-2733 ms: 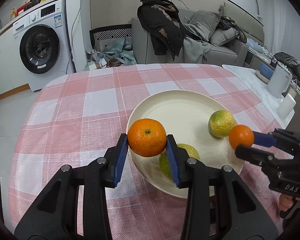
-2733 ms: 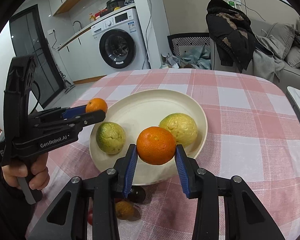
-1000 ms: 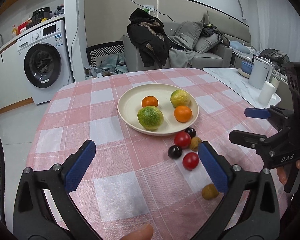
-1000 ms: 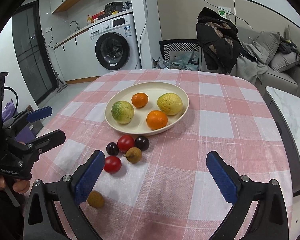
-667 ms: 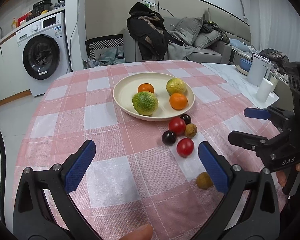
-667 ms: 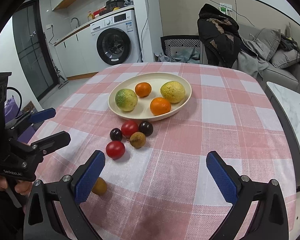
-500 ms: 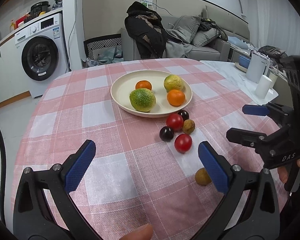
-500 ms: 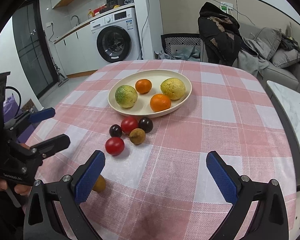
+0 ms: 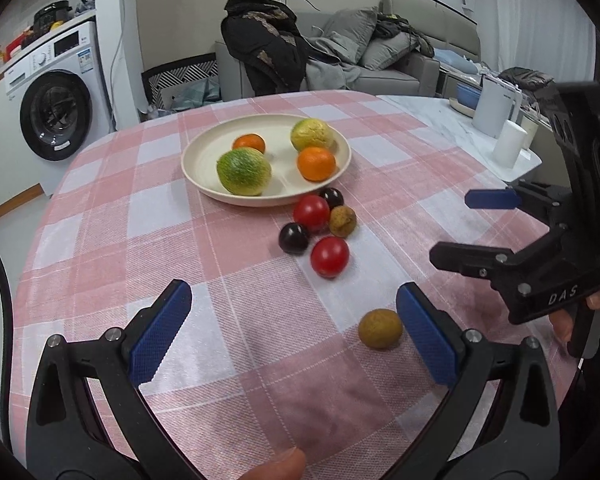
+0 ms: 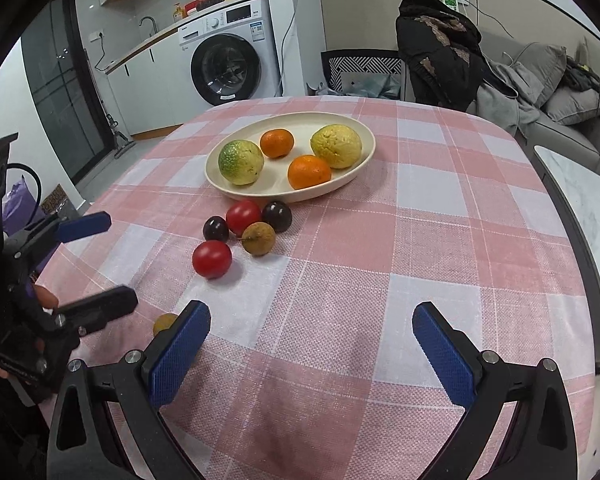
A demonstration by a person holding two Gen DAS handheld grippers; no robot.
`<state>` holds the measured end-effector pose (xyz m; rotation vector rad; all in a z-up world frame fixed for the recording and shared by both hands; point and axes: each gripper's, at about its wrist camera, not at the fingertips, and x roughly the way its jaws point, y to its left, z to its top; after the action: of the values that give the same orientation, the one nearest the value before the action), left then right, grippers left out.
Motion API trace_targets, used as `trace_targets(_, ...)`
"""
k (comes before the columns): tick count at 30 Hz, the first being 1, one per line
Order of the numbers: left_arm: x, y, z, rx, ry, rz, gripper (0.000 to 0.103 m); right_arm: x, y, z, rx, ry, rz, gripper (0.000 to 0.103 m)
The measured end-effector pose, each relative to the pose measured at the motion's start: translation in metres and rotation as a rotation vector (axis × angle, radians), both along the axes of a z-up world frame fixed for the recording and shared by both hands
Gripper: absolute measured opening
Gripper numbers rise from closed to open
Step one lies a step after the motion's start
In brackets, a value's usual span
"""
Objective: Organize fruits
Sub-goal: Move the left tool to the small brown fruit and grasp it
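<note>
Cream plate (image 10: 362, 168): four citrus fruits

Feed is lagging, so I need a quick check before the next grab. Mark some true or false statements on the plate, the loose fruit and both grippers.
1. The plate holds four fruits. True.
2. The left gripper is clamped on an orange. False: it is open and empty.
3. Two red tomatoes lie on the tablecloth. True.
4. The right gripper is shut. False: its jaws are wide open.
5. One brown fruit lies apart from the cluster. True.
</note>
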<state>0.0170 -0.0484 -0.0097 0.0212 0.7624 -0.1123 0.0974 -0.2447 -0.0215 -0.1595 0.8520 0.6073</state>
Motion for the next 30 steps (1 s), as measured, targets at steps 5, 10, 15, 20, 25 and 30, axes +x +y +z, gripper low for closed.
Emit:
trace_targets(5, 0.002, -0.009, -0.010, -0.007, 0.035, -0.049, 0.102, -0.001, 0.003, -0.004, -0.060, -0.013, -0.004, 0.103)
trace_targets(10, 0.004, -0.015, -0.019, -0.011, 0.082, -0.083, 0.102, 0.000, 0.005, -0.010, -0.100, -0.012, -0.004, 0.103)
trace_targets(15, 0.004, -0.024, -0.026, -0.009, 0.111, -0.120, 0.102, 0.002, 0.001, -0.011, -0.096, -0.009, -0.013, 0.103)
trace_targets(20, 0.005, -0.031, -0.033, -0.007, 0.137, -0.154, 0.092, 0.007, -0.002, -0.012, -0.094, 0.000, -0.037, 0.103)
trace_targets(25, 0.005, -0.036, -0.037, -0.007, 0.146, -0.174, 0.068, 0.009, -0.002, -0.013, -0.090, 0.005, -0.035, 0.103)
trace_targets(30, 0.005, -0.039, -0.040, -0.018, 0.148, -0.192, 0.048, 0.008, 0.000, -0.015, -0.090, 0.006, -0.033, 0.103)
